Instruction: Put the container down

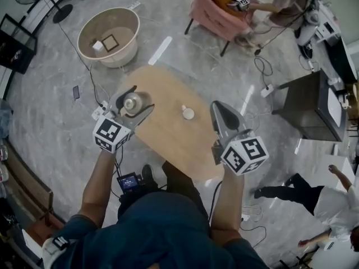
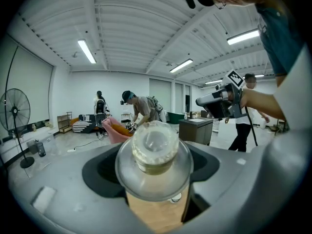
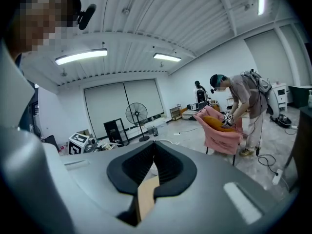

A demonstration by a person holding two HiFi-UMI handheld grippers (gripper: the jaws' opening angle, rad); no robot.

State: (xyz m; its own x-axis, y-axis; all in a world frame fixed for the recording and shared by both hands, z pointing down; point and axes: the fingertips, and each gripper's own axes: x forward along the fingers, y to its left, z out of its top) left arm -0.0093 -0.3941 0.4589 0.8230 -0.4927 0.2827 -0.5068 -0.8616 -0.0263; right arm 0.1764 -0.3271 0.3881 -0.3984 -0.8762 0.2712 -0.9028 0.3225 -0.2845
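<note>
A clear glass container with a round stopper sits between the jaws of my left gripper, over the left end of the oval wooden table. In the left gripper view the container fills the gap of the left gripper, with both jaws shut against its sides and table wood showing below it. Whether it touches the table I cannot tell. A small white round piece lies on the table's middle. My right gripper hovers over the table's right side, shut and empty.
A round beige tub stands on the floor beyond the table. A pink chair with a person bent over it is at the back right. A dark cabinet stands to the right. Cables cross the floor.
</note>
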